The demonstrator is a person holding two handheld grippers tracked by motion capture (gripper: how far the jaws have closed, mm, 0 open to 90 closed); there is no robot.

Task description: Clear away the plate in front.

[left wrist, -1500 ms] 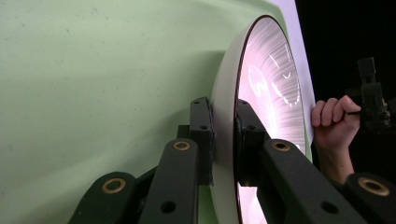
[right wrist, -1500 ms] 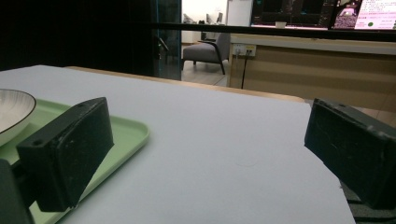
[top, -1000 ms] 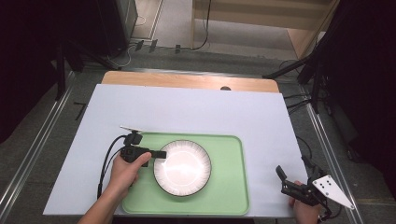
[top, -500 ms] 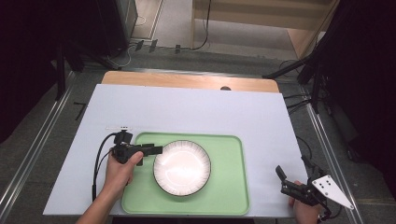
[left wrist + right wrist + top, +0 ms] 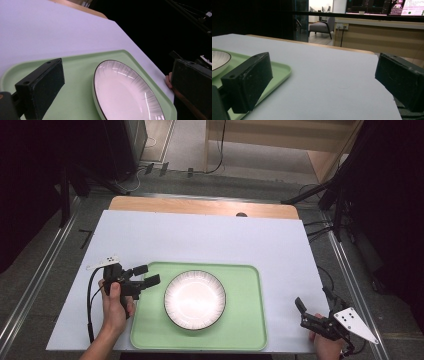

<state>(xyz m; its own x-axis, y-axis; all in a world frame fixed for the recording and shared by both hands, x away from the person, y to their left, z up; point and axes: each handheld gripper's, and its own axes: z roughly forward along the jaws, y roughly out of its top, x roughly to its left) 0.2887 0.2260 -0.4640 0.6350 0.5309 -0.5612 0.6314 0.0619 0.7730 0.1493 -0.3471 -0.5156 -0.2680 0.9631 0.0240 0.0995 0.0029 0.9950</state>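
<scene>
Both grippers are wide open and holding nothing. The white plate [image 5: 195, 300] sits mid green tray [image 5: 245, 330]; the left gripper [image 5: 144, 276] hovers at the tray's left edge, so a clumsy nudge could skid the plate. The right gripper [image 5: 306, 312] is parked well apart.

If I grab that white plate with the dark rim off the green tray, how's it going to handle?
The white ribbed plate with the dark rim looks glazed and shiny, so it is probably stiff, slippery and breakable. Its low rim sits nearly flush on the green plastic tray, so getting a jaw under it may be awkward. Being round and shallow, it would likelier slide than tip if pushed.
</scene>
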